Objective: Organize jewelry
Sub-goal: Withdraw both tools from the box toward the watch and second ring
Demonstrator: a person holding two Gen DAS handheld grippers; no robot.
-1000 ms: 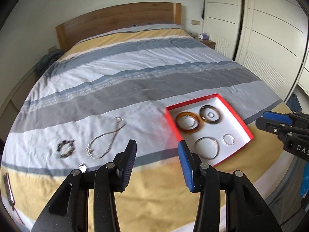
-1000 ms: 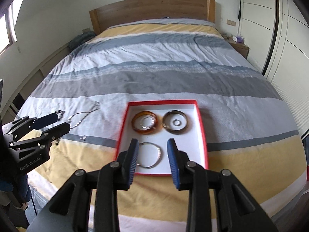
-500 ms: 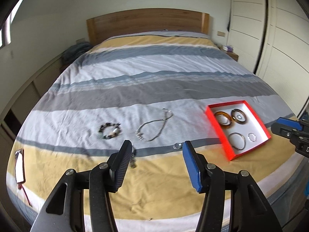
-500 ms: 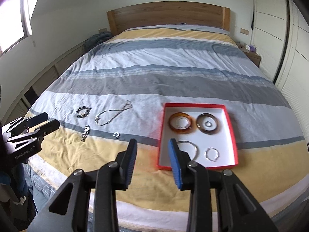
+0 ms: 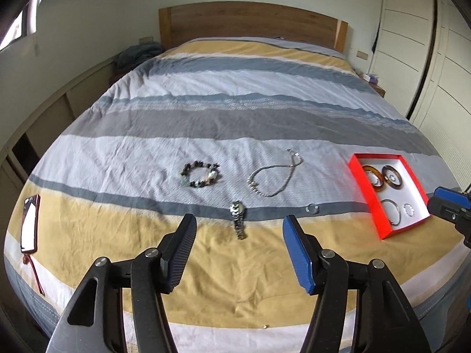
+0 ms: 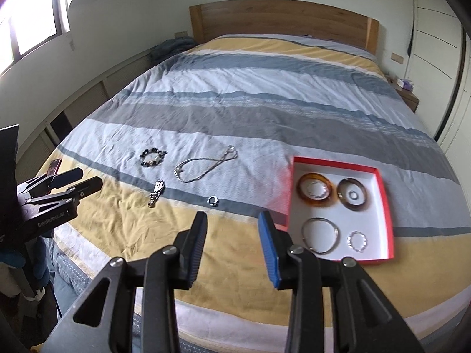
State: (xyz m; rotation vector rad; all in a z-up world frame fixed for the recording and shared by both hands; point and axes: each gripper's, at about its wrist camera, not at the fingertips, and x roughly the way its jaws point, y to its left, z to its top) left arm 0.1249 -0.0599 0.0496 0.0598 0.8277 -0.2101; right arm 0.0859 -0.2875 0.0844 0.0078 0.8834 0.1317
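On the striped bedspread lie a dark beaded bracelet [image 5: 200,174], a silver chain necklace [image 5: 275,176], a metal wristwatch [image 5: 238,219] and a small silver ring [image 5: 312,208]. A red-rimmed white box [image 5: 378,214] at the right holds two brown bangles [image 6: 315,193], a thin silver bangle [image 6: 320,235] and a small bracelet [image 6: 357,240]. My left gripper [image 5: 239,229] hovers above the bed just short of the watch, its jaws opening with nothing between them. My right gripper [image 6: 232,223] hangs open and empty left of the box's near corner, short of the ring [image 6: 212,200].
A phone in a red case [image 5: 29,226] lies at the bed's left edge. A wooden headboard [image 5: 250,26] stands at the far end, white wardrobe doors [image 5: 435,67] along the right, low cabinets along the left wall.
Both grippers have swung left across the bed, so the box now sits at the right of each view. The left jaws have spread wider. The watch and the phone have come into the left view.
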